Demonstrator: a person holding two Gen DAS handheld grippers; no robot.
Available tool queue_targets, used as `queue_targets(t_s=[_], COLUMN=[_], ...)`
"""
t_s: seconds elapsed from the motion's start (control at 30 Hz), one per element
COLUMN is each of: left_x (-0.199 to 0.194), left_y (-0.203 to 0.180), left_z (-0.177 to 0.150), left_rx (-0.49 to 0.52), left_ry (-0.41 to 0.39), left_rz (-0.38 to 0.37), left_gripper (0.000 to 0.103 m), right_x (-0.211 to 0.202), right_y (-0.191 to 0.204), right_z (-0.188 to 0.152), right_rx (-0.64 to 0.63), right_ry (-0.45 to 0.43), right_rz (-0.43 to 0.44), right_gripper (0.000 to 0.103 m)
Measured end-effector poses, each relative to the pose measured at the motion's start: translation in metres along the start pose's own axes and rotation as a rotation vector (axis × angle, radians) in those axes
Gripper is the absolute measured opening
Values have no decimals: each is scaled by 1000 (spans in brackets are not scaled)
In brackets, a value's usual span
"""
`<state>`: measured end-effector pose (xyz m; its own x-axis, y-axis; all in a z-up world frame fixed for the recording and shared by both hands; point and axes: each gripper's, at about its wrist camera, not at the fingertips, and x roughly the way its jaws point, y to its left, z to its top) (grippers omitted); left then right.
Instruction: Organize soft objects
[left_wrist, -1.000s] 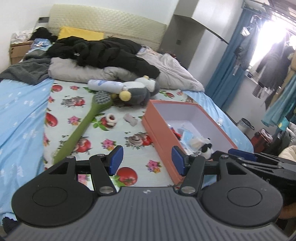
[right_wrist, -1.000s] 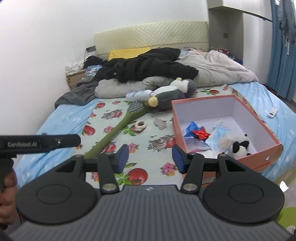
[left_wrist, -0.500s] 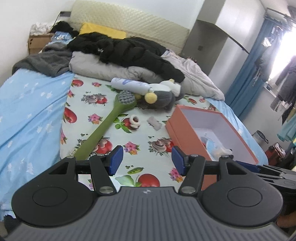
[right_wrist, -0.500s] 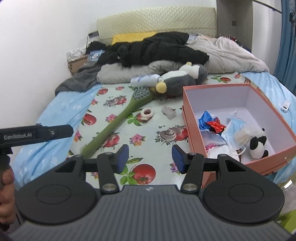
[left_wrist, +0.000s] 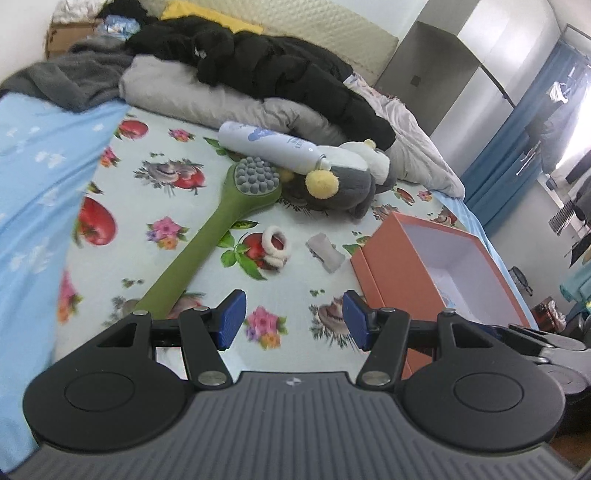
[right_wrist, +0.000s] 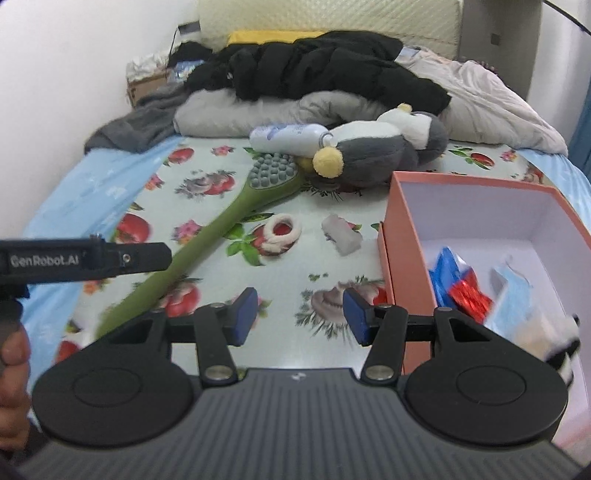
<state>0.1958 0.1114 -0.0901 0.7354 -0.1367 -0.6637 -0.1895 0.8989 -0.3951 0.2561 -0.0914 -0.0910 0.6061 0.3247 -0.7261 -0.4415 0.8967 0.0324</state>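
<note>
A grey and white plush penguin (left_wrist: 343, 184) (right_wrist: 384, 155) lies on the bed beside a white bottle (left_wrist: 269, 146) (right_wrist: 288, 137). A green massage brush (left_wrist: 218, 229) (right_wrist: 229, 229), a small fluffy white ring (left_wrist: 275, 247) (right_wrist: 282, 232) and a small pale block (left_wrist: 327, 253) (right_wrist: 341, 238) lie on the fruit-print sheet. An orange box (left_wrist: 391, 273) (right_wrist: 397, 236) stands at the right and holds a panda toy (right_wrist: 561, 339), blue and red wrappers and a mask. My left gripper (left_wrist: 293, 325) and right gripper (right_wrist: 299, 315) are both open and empty, above the sheet short of these things.
Black jackets (left_wrist: 266, 62) and grey bedding (left_wrist: 207, 96) pile at the bed's head. A blue sheet (left_wrist: 33, 177) covers the left side. The left gripper's body (right_wrist: 85, 256) crosses the right wrist view at left. Blue curtains (left_wrist: 517, 147) hang at right.
Both grippers have moved forward over the bed toward the brush, ring and penguin, which now look larger. Both stay open. No object has moved.
</note>
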Motion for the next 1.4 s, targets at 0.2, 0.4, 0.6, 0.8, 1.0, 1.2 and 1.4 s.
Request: queue_targets(t_s=[0.2, 0.4, 0.6, 0.8, 1.0, 1.2, 1.4], left_x=[81, 155, 205, 230, 244, 238, 214], left_y=[20, 31, 43, 44, 39, 34, 34], left_z=[31, 41, 44, 48, 43, 40, 37], left_rx=[-51, -39, -67, -57, -58, -63, -81], left_ry=[66, 137, 183, 199, 222, 202, 183], left_rz=[-53, -49, -51, -68, -54, -28, -16], left_gripper=[63, 63, 61, 48, 25, 23, 23], right_x=[69, 128, 167, 192, 197, 182, 158], right_y=[3, -5, -11, -15, -20, -17, -9], right_z=[15, 23, 28, 26, 25, 24, 17], right_rx=[-74, -84, -109, -100, -88, -95, -106], right_ry=[25, 46, 56, 62, 76, 75, 68], right_rz=[-33, -92, -149, -194, -208, -190, -171], right_gripper=[53, 50, 42, 31, 15, 8, 8])
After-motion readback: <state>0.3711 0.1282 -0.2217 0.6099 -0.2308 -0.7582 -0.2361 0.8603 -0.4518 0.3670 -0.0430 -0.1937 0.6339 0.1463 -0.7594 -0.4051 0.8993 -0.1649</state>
